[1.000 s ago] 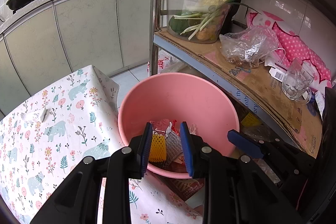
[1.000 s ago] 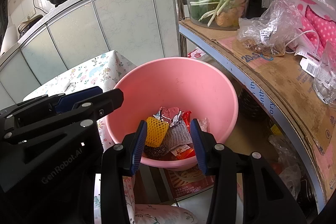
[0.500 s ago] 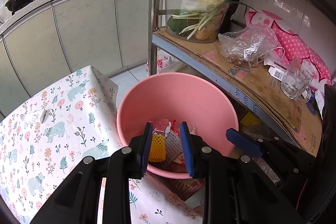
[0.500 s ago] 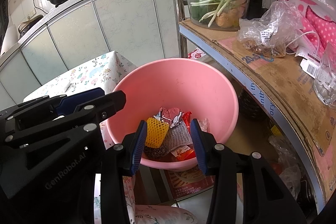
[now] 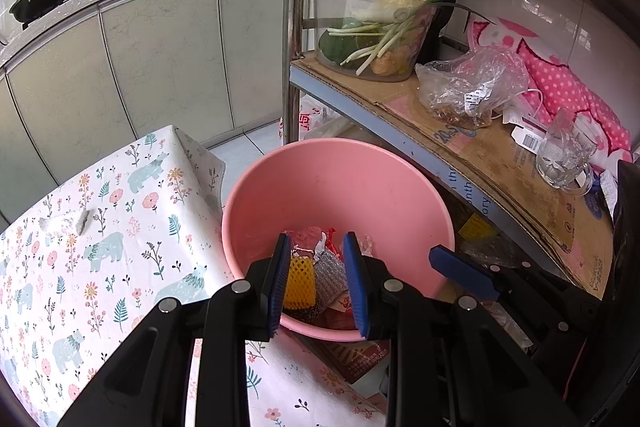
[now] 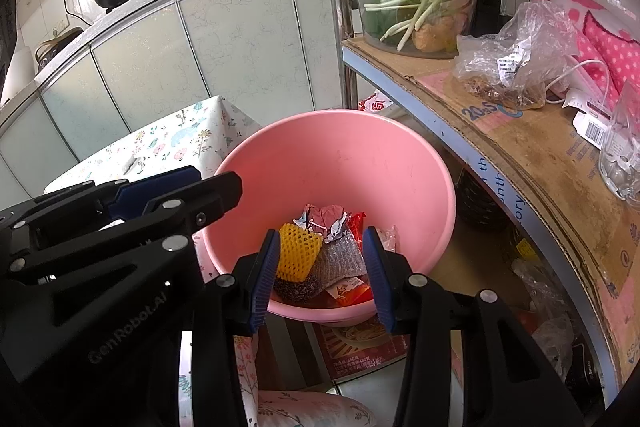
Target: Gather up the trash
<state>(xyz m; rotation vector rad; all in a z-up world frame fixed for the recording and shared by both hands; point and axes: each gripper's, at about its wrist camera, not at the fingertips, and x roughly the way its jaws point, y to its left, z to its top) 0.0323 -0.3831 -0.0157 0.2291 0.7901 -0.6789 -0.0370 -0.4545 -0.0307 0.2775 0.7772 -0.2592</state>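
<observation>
Pink basin (image 5: 340, 187) beside the table (image 5: 100, 247) already holds the trash (image 6: 320, 251): yellow foam net, wrappers, mesh. Left hand-held gripper (image 5: 316, 279) and right hand-held gripper (image 6: 320, 267) both hover above it, part-open, empty. I'd judge one scrap (image 5: 64, 225) is left on the table.

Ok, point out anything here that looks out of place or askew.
One scrap, pale and crumpled, lies alone on the floral tablecloth, outside the pink basin that holds the yellow foam net and wrappers. The basin looks tipped, but the fisheye lens may cause that. Nothing looks spilled or broken.
</observation>
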